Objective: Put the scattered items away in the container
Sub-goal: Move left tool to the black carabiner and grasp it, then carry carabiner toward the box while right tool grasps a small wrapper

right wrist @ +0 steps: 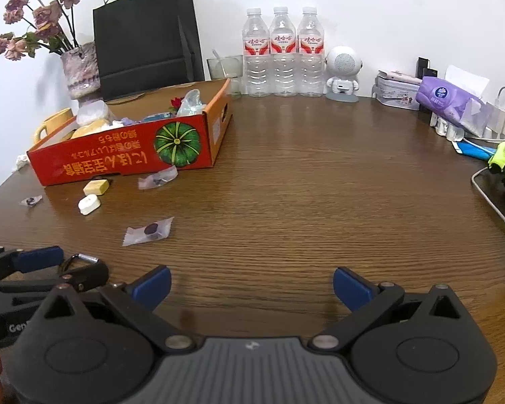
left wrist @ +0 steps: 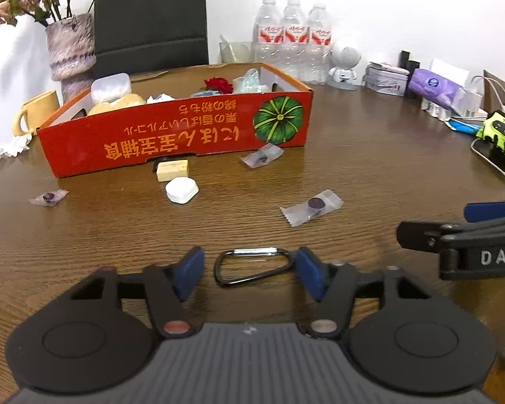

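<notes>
Two hand-held grippers are low over the tabletop (right wrist: 303, 185), and the business is with the left hand-held gripper (left wrist: 250, 274): its blue pads stand apart on either side of a metal carabiner (left wrist: 252, 266) that lies flat on the wood. The right pad looks to be at or just touching the clip's narrow end; the left pad is just beside the wide end, a sliver of wood between them. Nothing is gripped yet. The right hand-held gripper (right wrist: 251, 291) sits close by to its right, jaws wide apart over bare wood, holding nothing.

Beyond the carabiner, a clear wrapped sweet (left wrist: 311, 207) lies near. Further on are a white rounded piece (left wrist: 181, 190) and a cream block (left wrist: 172, 170), touching or nearly so, with another wrapped sweet (left wrist: 262, 158) right against the front wall of the red box (left wrist: 171, 141) and a third (left wrist: 48, 198) off to the left. The red box already holds a jumble of things, so I would judge the tidying well under way, with five or six pieces left outside.

The step in hand looks like the pick of the carabiner. Next, I'd say, the left jaws need to close squarely across the thin wire frame, which lies flat and may skid or pivot on the smooth wood if one pad arrives first. Then a lift and a carry forward and to the left, over the box's near wall, before letting go.
</notes>
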